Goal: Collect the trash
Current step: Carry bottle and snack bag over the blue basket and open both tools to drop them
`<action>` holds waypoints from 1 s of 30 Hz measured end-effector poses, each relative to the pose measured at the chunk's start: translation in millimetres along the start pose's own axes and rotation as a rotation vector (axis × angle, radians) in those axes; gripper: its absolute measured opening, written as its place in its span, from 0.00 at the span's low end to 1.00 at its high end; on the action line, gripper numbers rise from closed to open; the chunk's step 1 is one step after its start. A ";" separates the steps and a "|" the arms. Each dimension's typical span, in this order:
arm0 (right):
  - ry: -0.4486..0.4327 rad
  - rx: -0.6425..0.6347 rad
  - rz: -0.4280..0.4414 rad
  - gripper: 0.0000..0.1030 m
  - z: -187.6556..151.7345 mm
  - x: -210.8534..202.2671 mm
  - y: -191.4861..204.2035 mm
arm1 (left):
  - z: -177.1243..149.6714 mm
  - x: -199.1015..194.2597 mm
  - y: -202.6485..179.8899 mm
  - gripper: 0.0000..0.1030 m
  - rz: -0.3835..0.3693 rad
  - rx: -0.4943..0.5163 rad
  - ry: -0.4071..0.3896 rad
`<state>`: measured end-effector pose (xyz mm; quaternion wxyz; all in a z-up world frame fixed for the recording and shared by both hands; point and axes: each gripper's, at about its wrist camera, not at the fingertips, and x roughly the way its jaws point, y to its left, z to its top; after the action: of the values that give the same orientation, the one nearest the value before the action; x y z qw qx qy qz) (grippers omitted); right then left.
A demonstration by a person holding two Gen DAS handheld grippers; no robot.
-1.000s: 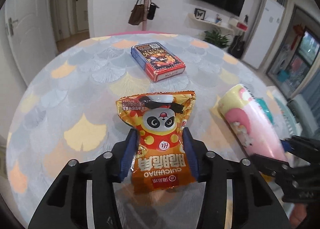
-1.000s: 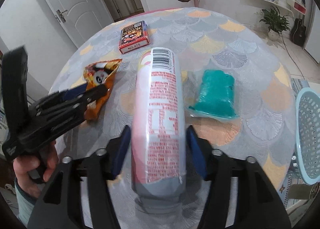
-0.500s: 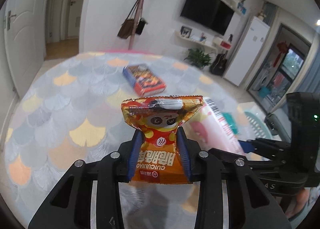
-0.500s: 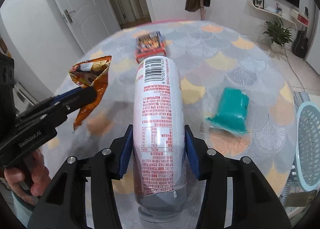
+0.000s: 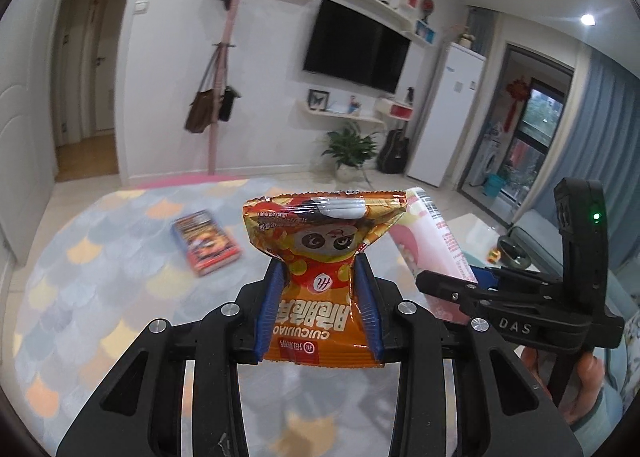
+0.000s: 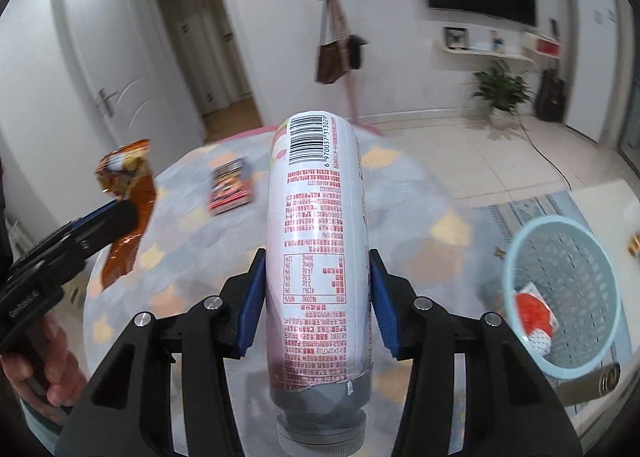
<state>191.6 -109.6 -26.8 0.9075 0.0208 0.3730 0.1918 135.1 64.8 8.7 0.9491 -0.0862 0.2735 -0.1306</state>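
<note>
My left gripper (image 5: 319,297) is shut on an orange panda snack packet (image 5: 320,257) and holds it up above the round table (image 5: 100,297). My right gripper (image 6: 316,297) is shut on a white and pink bottle (image 6: 316,225) with red print, lifted off the table. The bottle (image 5: 436,241) and the right gripper show at the right of the left wrist view. The packet (image 6: 128,197) and the left gripper show at the left of the right wrist view. A light blue trash basket (image 6: 560,293) stands on the floor at the right, with a red and white wrapper (image 6: 534,313) inside.
A red and blue box (image 5: 206,243) lies on the table; it also shows in the right wrist view (image 6: 232,187). A coat stand with bags (image 5: 216,97), a TV, a plant and a fridge stand beyond the table.
Both grippers have risen and tilted up with their loads. The table has dropped lower in both views, and the teal item is out of sight. The basket now shows more fully.
</note>
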 end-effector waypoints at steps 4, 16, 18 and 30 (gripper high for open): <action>-0.022 0.075 -0.045 0.44 2.2 -11.7 -41.8 | 7.1 15.9 -25.6 0.34 -0.044 0.036 0.003; -0.082 0.234 -0.256 0.44 -18.6 -43.1 -153.8 | 13.8 100.3 -118.7 0.34 -0.198 0.140 0.072; -0.081 0.265 -0.278 0.44 -24.2 -42.1 -171.0 | 14.6 113.0 -134.3 0.34 -0.217 0.159 0.088; -0.020 0.396 -0.400 0.44 -53.1 -32.2 -261.3 | 2.2 207.4 -225.1 0.35 -0.308 0.230 0.228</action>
<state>221.3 -368.8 -90.8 0.9093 0.1255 0.3910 -0.0678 260.4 -210.3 -39.6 0.8845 -0.0027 0.3458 -0.3132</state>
